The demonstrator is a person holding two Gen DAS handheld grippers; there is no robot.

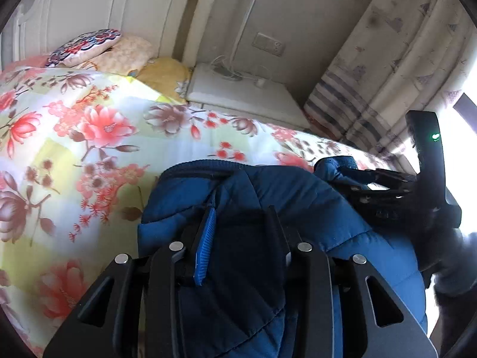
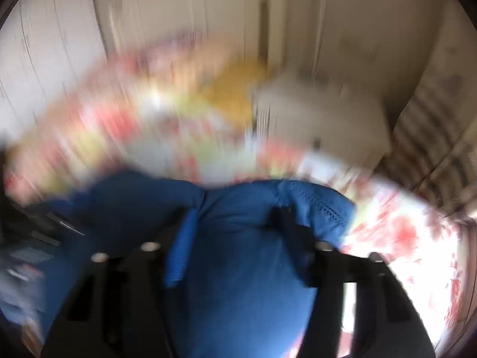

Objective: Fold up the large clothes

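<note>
Low in both frames, the padded blue quilted jacket [image 1: 298, 197] lies bunched on the floral bedspread [image 1: 89, 125] — my left gripper [image 1: 238, 232] and right gripper [image 2: 235, 232] both clamp its cloth. Mid-fold, I judge; next, carry the held edge across and lay it flat.

Blue quilted jacket [image 1: 298, 197] bunched, lying on floral bedspread [image 1: 89, 125].
</note>
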